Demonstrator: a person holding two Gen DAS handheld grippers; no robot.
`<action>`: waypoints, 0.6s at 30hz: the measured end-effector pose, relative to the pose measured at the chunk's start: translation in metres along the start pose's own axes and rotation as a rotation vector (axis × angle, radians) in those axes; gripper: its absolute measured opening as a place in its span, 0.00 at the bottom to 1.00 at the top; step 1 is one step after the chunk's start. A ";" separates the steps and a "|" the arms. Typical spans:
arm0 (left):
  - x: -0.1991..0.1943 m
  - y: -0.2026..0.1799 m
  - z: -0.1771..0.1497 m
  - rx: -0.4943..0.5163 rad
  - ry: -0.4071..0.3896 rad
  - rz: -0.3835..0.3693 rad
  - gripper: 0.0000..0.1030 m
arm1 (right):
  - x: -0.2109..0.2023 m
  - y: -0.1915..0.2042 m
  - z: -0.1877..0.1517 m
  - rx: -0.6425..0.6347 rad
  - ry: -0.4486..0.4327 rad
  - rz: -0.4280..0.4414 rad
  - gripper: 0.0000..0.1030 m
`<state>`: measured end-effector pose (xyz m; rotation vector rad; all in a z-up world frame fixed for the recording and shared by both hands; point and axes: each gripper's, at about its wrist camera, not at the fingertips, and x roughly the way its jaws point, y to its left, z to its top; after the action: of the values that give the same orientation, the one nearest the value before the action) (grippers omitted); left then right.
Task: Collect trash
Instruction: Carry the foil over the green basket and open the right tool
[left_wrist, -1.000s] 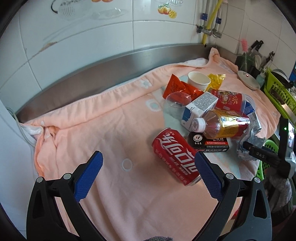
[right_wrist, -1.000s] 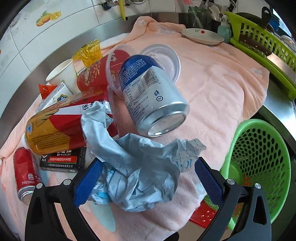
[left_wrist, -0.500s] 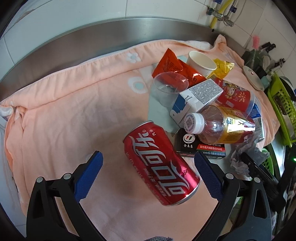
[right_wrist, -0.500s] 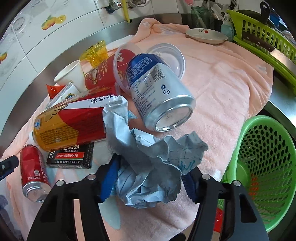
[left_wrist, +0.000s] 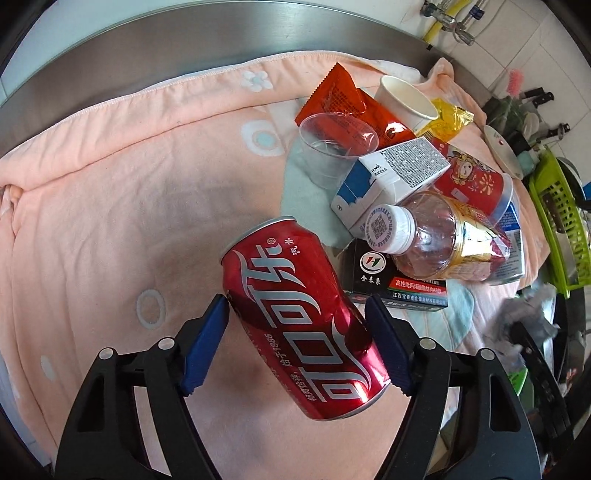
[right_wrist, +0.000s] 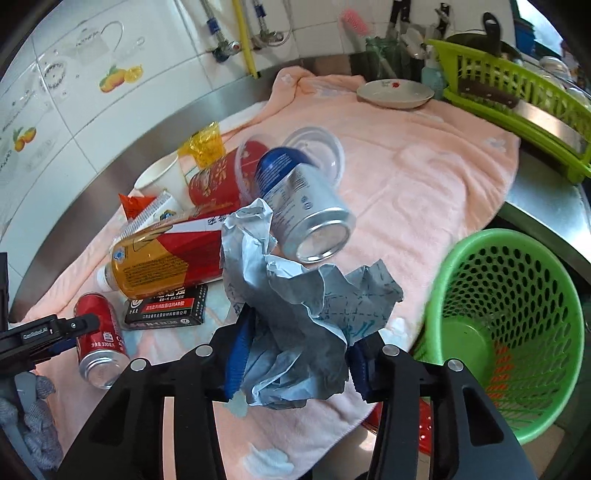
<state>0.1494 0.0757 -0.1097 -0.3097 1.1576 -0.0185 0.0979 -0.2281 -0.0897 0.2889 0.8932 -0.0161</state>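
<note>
My left gripper (left_wrist: 297, 310) is shut on a red cola can (left_wrist: 299, 317) that lies on the pink towel (left_wrist: 110, 206). The can also shows in the right wrist view (right_wrist: 98, 332), with the left gripper's fingers (right_wrist: 70, 325) around it. My right gripper (right_wrist: 295, 354) is shut on a crumpled grey-blue paper (right_wrist: 295, 314), held just above the towel (right_wrist: 424, 177). A green mesh trash basket (right_wrist: 517, 306) stands to the right, below the counter edge.
A trash pile sits mid-towel: plastic bottle (left_wrist: 436, 240), milk carton (left_wrist: 391, 181), black box (left_wrist: 391, 280), clear cup (left_wrist: 332, 144), paper cup (left_wrist: 406, 99), orange wrapper (left_wrist: 343, 99), blue-silver can (right_wrist: 306, 206). A green dish rack (right_wrist: 509, 92) and a plate (right_wrist: 395, 92) stand at the back right.
My left gripper came down around the red can and closed on it. My right gripper closed on the crumpled paper and lifted it slightly.
</note>
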 end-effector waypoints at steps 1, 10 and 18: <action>0.000 0.001 0.000 0.004 -0.001 -0.006 0.69 | -0.007 -0.005 0.000 0.017 -0.012 -0.010 0.43; -0.008 0.013 0.002 0.017 -0.004 -0.066 0.61 | -0.052 -0.077 -0.007 0.149 -0.058 -0.233 0.44; -0.033 0.023 -0.005 0.033 -0.047 -0.098 0.58 | -0.058 -0.149 -0.024 0.223 -0.021 -0.369 0.44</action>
<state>0.1287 0.1026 -0.0879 -0.3355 1.0939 -0.1152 0.0229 -0.3716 -0.0954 0.3275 0.9148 -0.4620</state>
